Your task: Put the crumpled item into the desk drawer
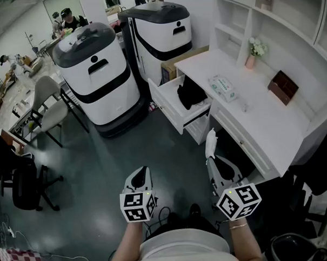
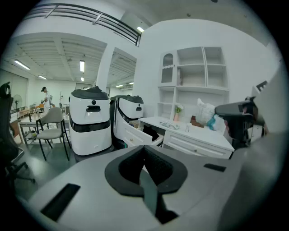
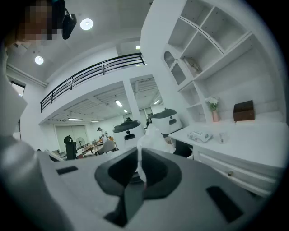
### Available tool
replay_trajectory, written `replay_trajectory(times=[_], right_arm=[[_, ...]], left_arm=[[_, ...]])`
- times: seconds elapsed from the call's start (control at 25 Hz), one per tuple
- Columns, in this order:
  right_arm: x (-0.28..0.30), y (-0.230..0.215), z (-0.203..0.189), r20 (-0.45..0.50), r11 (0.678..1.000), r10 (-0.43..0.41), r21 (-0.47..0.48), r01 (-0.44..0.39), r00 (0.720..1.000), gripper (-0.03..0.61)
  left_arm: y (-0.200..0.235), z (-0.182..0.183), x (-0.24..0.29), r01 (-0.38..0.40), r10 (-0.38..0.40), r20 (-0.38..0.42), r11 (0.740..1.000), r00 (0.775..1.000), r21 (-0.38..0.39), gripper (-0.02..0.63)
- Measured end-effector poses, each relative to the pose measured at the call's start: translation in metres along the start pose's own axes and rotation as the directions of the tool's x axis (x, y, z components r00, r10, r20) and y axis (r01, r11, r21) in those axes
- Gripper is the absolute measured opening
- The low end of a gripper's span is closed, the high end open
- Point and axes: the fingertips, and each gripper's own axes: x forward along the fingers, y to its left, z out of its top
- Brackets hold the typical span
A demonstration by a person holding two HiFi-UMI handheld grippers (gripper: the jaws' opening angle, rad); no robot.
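A white crumpled item (image 1: 210, 141) sticks up from my right gripper (image 1: 210, 159), which is shut on it low in the head view, in front of the white desk (image 1: 261, 123). In the right gripper view the item (image 3: 147, 139) rises from the gripper (image 3: 139, 173) and covers part of the scene behind. The desk drawer (image 1: 168, 105) stands pulled open at the desk's left end, with something black (image 1: 191, 94) lying inside. My left gripper (image 1: 143, 170) is shut with nothing in it, above the dark floor. The open drawer (image 2: 135, 134) shows far beyond that gripper (image 2: 147, 175).
Two large white-and-black machines (image 1: 98, 78) (image 1: 157, 35) stand left of the drawer. On the desk lie a tissue pack (image 1: 223, 87), a brown box (image 1: 283, 86) and a small flower vase (image 1: 255, 50). Chairs (image 1: 48, 108) stand at the left, and a black chair (image 1: 318, 172) at the right.
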Motion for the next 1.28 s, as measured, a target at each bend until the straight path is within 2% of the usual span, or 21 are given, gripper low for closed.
replay_trajectory(times=[0.4,0.88,1.28], right_arm=[[-0.002,0.011,-0.009,0.000,0.999,-0.044,-0.012,0.044,0.999,0.032],[-0.015,0.018,0.004,0.072,0.990,-0.129,-0.051,0.133,0.989,0.034],[-0.003,0.005,0.009,0.070,0.989,-0.140,-0.044,0.143,0.988,0.034]], left_arm=[[0.011,-0.003,-0.006,0.025,-0.025,-0.005,1.000,1.000,0.006,-0.005],[0.025,-0.009,-0.012,0.053,-0.053,-0.014,0.998,0.999,0.016,-0.005],[0.028,-0.006,0.003,0.050,-0.049,-0.013,0.999,0.999,0.001,-0.005]])
